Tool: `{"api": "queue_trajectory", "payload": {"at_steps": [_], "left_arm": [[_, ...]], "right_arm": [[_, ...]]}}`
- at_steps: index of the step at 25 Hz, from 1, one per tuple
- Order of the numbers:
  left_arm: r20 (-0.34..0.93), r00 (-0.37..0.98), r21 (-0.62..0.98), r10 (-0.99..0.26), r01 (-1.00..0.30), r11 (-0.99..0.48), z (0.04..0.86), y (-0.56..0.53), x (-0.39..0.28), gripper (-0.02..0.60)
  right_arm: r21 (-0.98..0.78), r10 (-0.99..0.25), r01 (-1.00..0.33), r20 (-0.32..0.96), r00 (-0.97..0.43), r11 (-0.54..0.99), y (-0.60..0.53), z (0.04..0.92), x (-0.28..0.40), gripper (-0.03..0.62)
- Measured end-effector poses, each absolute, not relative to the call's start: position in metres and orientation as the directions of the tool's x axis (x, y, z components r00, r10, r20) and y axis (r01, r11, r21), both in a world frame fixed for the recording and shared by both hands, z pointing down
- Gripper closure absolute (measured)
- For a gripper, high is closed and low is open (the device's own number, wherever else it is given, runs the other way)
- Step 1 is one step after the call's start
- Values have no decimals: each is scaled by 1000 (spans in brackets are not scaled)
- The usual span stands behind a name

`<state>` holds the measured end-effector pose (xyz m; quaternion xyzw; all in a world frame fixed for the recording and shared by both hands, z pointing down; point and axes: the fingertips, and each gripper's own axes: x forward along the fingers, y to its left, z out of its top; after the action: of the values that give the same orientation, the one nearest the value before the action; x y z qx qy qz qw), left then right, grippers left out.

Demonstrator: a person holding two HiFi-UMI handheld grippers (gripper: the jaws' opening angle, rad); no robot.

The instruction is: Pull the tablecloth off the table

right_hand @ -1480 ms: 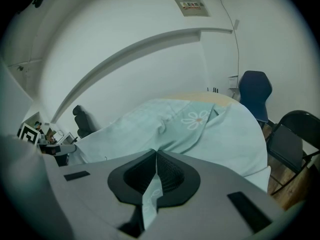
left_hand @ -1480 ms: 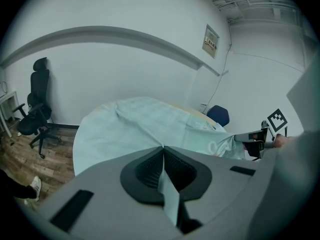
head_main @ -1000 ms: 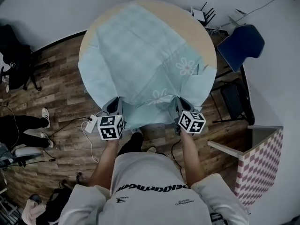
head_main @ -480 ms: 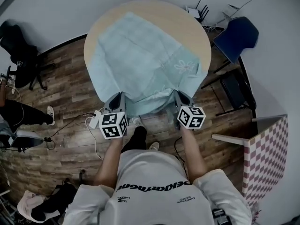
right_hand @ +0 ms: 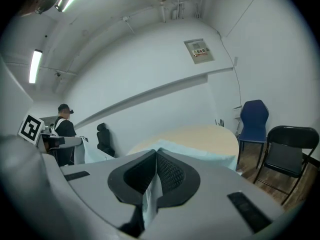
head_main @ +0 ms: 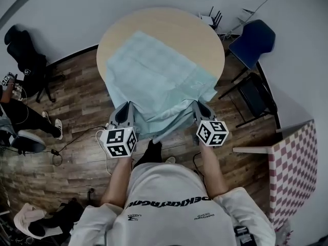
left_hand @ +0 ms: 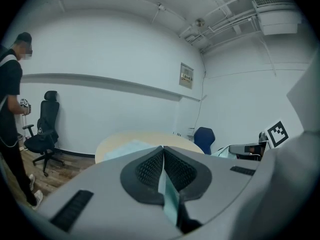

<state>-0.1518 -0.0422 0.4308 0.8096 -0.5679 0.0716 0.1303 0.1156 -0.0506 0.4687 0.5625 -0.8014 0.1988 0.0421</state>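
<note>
Tablecloth fabric is nipped in both my grippers. The left gripper has its jaws pressed together on a thin fold of the pale blue cloth, and the right gripper pinches another fold the same way. Each holds one near corner, just off the near rim of the round table. Most of the cloth lies on the near half of the table, with the far half bare wood. To do this well, I judge I should draw both hands back together, level and at one pace, so the cloth slides straight and does not skew or bunch at the rim. The fabric looks thin, so the pinch must not slacken. The slack sagging between my grippers drops behind my hands and chest, and I cannot tell how low it hangs. Each gripper view shows only a sliver between the pads, so the depth of the bite is unclear. Farther off, a blue chair and a black folding chair stand near the table's right side; I cannot tell whether the draped corner touches either.
</note>
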Motion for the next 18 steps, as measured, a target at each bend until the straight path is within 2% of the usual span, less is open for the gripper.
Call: {"api": "queue_trajectory", "payload": {"at_steps": [18], "left_arm": [[24, 350, 93, -936, -933, -347, 310, 58, -150, 568]], "right_arm": [[-248, -921, -902, 78, -383, 354, 52, 351, 128, 560]]}}
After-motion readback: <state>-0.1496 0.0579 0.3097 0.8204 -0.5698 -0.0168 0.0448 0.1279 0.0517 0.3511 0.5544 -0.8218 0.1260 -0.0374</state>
